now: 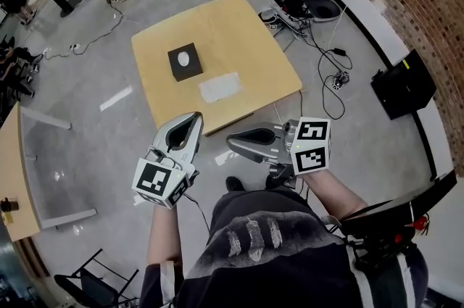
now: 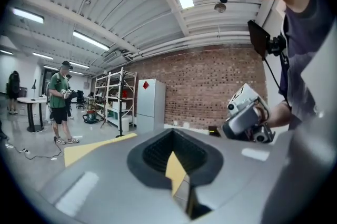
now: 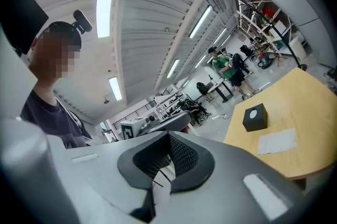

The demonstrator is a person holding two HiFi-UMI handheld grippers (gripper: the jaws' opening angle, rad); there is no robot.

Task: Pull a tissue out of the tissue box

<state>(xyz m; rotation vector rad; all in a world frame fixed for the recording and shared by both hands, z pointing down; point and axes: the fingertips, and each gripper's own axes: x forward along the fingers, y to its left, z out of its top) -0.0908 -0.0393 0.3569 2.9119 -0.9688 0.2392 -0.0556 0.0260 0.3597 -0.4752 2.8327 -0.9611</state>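
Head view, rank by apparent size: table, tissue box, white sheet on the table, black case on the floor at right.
1. table
2. black case
3. white sheet and tissue box: they look about the same size, so I won't rank them against each other.

left gripper [image 1: 191,119]: held low in front of the body, nose pointing forward, jaws pressed together

right gripper [image 1: 232,142]: turned sideways, nose aimed across at the left one, the two tips near each other but not touching. Jaws look closed on each other too, though the view along them is a bit murky.

left marker cube [image 1: 161,183]: sits at the back end, right over the wrist

right marker cube [image 1: 312,146]: same spot on the other side

left forearm [image 1: 161,230]: bare, reaching straight ahead

right forearm [image 1: 335,192]: bare, angled inward

right hand [image 2: 275,116]: wrapped round the grip, seen from the left gripper view
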